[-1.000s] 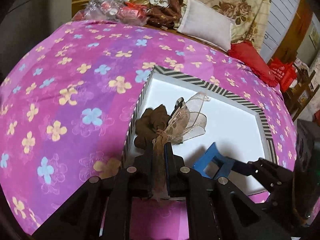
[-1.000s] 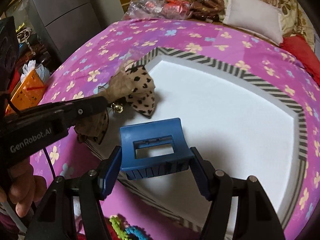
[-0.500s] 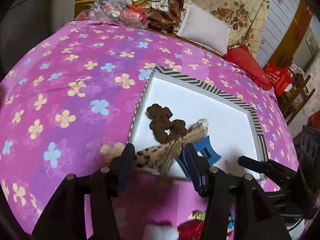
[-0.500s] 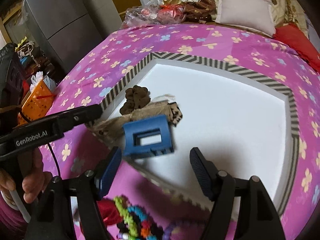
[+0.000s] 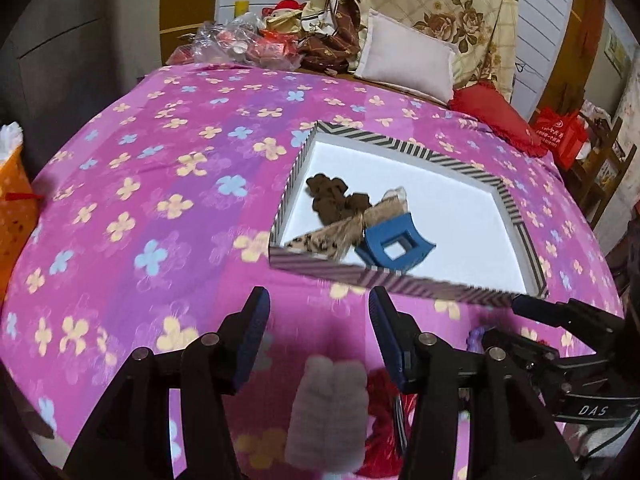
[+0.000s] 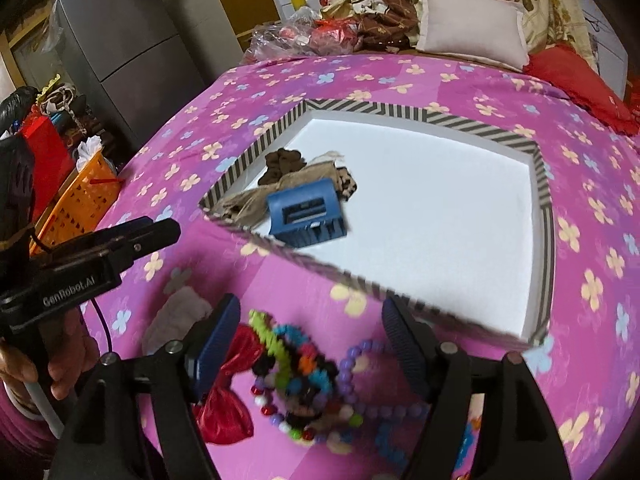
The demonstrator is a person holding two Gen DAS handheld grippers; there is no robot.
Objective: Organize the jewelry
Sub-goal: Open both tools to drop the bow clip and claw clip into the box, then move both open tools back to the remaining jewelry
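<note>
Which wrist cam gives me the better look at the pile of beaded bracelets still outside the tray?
The right wrist view: the bead pile lies between the open right gripper's fingers, on the bedspread in front of the striped tray. It is blurred, but colours and loops show. The left wrist view catches only a purple sliver behind the other gripper.

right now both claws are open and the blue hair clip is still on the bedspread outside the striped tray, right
Not quite. The blue hair clip lies inside the striped tray, on its white floor beside the leopard-print bow, as the right wrist view shows. The rest holds: the left claw and the right claw are both open and empty.
</note>
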